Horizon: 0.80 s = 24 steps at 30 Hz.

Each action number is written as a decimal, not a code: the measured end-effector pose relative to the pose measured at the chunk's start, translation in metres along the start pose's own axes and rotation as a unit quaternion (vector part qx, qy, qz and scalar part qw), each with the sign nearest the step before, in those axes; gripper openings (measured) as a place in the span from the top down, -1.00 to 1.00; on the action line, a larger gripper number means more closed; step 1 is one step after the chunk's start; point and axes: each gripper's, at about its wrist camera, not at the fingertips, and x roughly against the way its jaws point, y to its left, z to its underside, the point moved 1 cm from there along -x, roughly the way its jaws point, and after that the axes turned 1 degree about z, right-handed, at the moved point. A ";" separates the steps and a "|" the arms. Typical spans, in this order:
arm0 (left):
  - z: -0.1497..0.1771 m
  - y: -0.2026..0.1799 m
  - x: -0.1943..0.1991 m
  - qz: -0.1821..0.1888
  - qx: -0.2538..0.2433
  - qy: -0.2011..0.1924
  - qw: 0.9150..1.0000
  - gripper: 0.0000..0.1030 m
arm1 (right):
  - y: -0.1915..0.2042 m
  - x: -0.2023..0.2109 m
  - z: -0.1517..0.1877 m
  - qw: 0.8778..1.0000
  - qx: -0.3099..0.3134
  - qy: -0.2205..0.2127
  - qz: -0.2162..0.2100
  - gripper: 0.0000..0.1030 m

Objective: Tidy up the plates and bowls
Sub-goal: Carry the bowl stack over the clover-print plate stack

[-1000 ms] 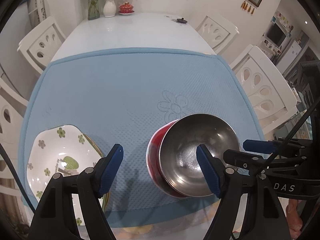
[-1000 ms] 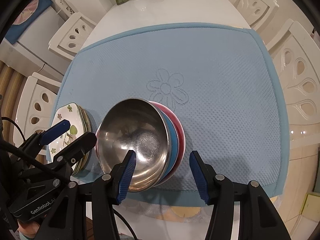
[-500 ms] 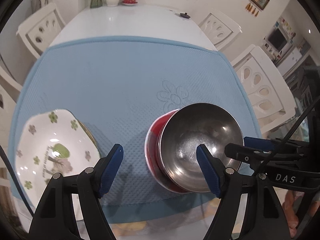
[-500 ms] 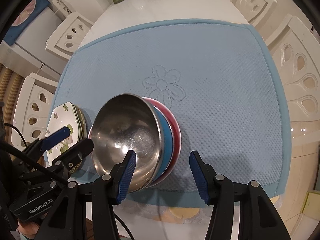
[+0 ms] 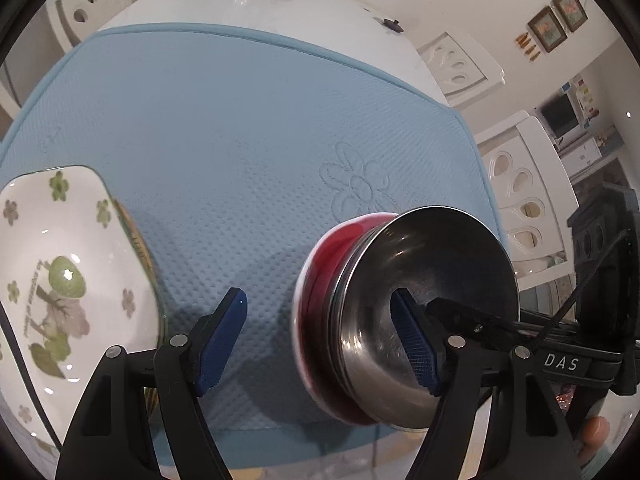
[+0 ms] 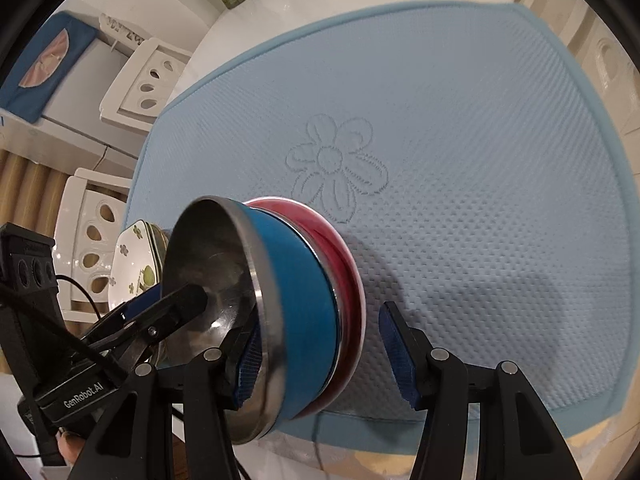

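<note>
While the stacked steel bowls (image 6: 280, 320) sit at the blue mat's (image 5: 224, 128) near edge, both claws straddle the rim unpressed: left claw (image 5: 324, 344) closing, right claw (image 6: 324, 356) spread.

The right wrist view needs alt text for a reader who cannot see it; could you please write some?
The right tongs straddle the rim of a stack of nested bowls, steel-lined with blue and red outsides, at the near edge of a blue mat. The left tongs reach into the top bowl from the left, closing, and flower-patterned plates sit behind them.
</note>
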 end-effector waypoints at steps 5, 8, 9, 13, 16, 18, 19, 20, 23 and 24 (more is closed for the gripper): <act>0.001 0.005 -0.016 0.035 0.021 0.024 0.999 0.35 | -0.007 -0.014 0.001 0.999 -0.011 0.014 -0.037 -0.03; 0.005 0.008 -0.018 0.041 0.028 0.022 0.999 0.35 | -0.009 -0.019 0.001 0.998 -0.015 0.015 -0.061 -0.03; 0.005 0.009 -0.018 0.045 0.033 0.020 0.998 0.35 | -0.009 -0.021 0.001 0.997 -0.015 0.015 -0.069 -0.03; 0.005 0.015 -0.018 0.060 0.046 0.013 0.997 0.35 | -0.012 -0.027 0.001 0.996 -0.013 0.010 -0.085 0.00; 0.008 0.015 -0.018 0.062 0.046 0.005 0.997 0.34 | -0.015 -0.026 0.001 0.995 -0.010 0.007 -0.095 0.01; 0.010 0.014 -0.015 0.055 0.045 -0.002 0.997 0.34 | -0.015 -0.024 0.003 0.996 0.001 0.004 -0.092 0.01; 0.011 0.013 -0.014 0.051 0.047 -0.005 0.998 0.34 | -0.015 -0.023 0.003 0.996 0.005 0.003 -0.090 0.01; 0.013 0.012 -0.012 0.046 0.048 -0.009 0.998 0.35 | -0.013 -0.023 0.003 0.996 0.009 0.003 -0.087 0.01; 0.015 0.007 -0.006 0.025 0.045 -0.022 0.998 0.34 | -0.004 -0.024 0.003 0.996 0.016 0.008 -0.083 0.01; 0.015 0.006 -0.004 0.022 0.048 -0.025 0.998 0.34 | 0.000 -0.025 0.002 0.996 0.018 0.010 -0.084 0.01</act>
